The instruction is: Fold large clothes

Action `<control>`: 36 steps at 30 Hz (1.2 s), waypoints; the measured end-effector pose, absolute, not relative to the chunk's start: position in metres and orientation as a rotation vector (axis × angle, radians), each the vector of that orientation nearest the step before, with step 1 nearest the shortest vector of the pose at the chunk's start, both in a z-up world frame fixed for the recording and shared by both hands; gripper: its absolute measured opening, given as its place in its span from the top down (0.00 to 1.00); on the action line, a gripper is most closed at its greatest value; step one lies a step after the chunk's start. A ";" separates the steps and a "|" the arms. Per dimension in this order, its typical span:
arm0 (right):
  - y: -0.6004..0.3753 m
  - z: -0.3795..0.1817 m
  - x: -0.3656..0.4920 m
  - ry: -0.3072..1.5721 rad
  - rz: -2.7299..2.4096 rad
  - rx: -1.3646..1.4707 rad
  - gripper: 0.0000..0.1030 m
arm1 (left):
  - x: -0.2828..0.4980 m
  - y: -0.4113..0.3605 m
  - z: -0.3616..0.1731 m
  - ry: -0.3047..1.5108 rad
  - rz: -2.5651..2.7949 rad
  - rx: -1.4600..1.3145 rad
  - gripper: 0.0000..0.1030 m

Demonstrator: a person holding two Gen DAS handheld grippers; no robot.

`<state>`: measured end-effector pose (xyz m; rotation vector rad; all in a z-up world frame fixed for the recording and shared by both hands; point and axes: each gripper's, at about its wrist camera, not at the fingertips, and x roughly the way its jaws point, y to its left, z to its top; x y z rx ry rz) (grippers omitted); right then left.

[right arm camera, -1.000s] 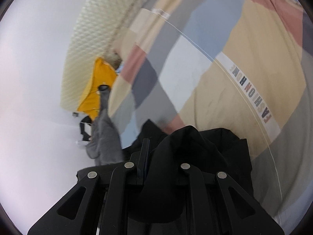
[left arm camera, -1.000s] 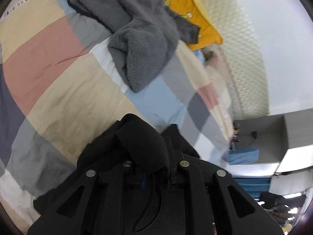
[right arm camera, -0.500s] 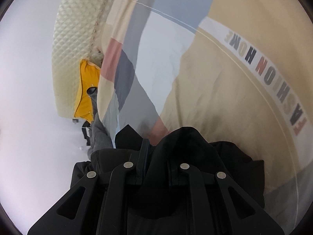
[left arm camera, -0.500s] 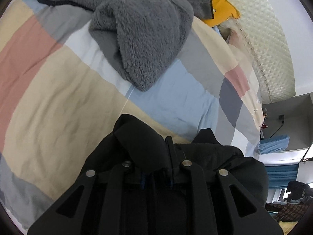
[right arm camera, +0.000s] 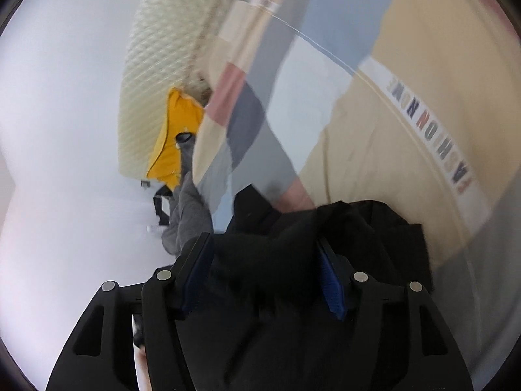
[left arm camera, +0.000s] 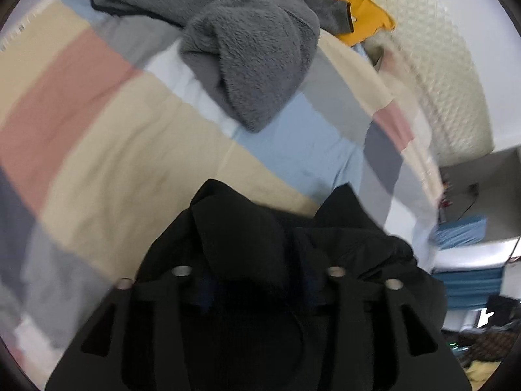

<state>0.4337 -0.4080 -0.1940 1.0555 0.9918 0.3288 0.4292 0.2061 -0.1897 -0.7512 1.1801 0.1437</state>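
Observation:
A black garment (left arm camera: 247, 228) lies bunched over my left gripper (left arm camera: 257, 280) on the checked bedspread (left arm camera: 107, 150). The left jaws stand well apart with the cloth draped between and over them. In the right wrist view the same black garment (right arm camera: 293, 244) sits between the blue pads (right arm camera: 330, 280) of my right gripper (right arm camera: 265, 260), whose jaws also stand wide apart. The cloth hides the fingertips of the left gripper.
A grey fleece garment (left arm camera: 247, 42) lies heaped on the far part of the bed, with a yellow pillow (left arm camera: 358, 9) behind it against the quilted cream headboard (left arm camera: 449, 81). A bedside shelf (left arm camera: 472, 221) stands at the right. The bedspread's lettered stripe (right arm camera: 429, 130) runs past the right gripper.
Both grippers' jaws have spread from shut on the black garment to wide apart. Both views have shifted and are motion-blurred.

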 end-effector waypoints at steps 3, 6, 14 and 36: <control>-0.409 -0.156 0.415 0.964 0.318 0.974 0.39 | 0.411 0.203 -0.152 1.109 0.156 -0.702 0.26; -0.403 -0.115 0.399 0.916 0.326 0.879 0.29 | 0.395 0.191 -0.112 1.023 0.093 -0.627 0.24; -0.319 -0.055 0.379 0.864 0.347 0.465 0.22 | 0.371 0.104 -0.072 0.894 -0.124 -0.290 0.24; -0.195 -0.188 0.424 0.805 0.263 -0.006 0.19 | 0.420 0.008 -0.200 0.794 -0.032 0.083 0.21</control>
